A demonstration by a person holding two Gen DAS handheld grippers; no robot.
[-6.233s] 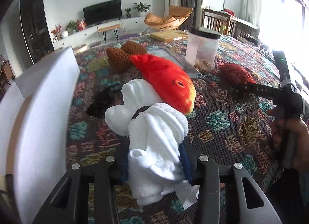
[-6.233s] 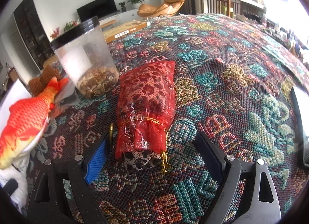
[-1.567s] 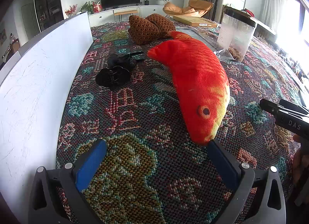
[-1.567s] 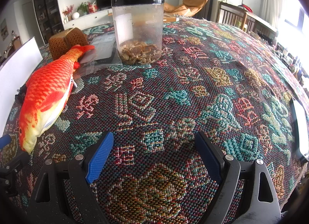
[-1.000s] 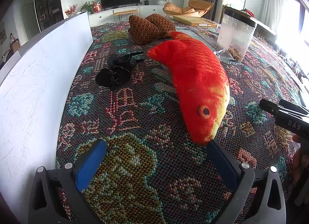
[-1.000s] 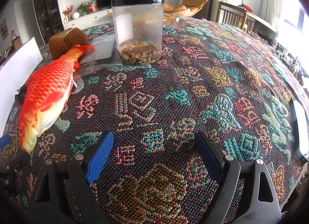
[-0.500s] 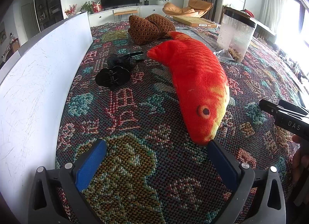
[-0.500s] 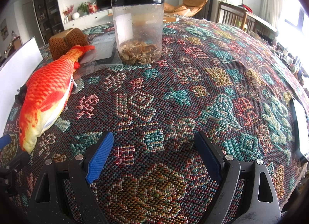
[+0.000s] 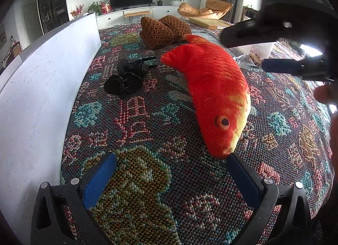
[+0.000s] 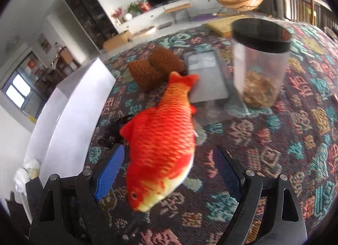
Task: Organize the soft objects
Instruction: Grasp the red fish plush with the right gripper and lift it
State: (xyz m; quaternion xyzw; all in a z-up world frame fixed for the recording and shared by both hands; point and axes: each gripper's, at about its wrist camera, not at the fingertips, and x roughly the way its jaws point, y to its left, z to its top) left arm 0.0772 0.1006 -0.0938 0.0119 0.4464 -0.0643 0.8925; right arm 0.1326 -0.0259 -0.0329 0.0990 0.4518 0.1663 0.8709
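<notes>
Two grippers, one plush fish [image 10: 162, 139] on the patterned cloth [image 9: 285, 139], and the right gripper [image 10: 169, 171] hangs above it with the fish's front half between its spread fingers. The risk from here: those fingers close on loose fur near the head, the limp tail sags, and it drags the black hair clips [image 9: 126, 76] or bumps the lidded jar [image 10: 262, 61] just beside it on the way to the white box [image 10: 69, 107]. A grip too close to the nose could also let the toy slip out. The right jaws stand wide open, holding nothing; whether a pad brushes the fish is hard to say, the picture is blurred. The left gripper [image 9: 171, 177] sits low, wide open too, empty, its right finger [image 9: 243, 177] just beside the fish's nose. A brown knitted thing [image 9: 164, 31] lies beyond the tail.
</notes>
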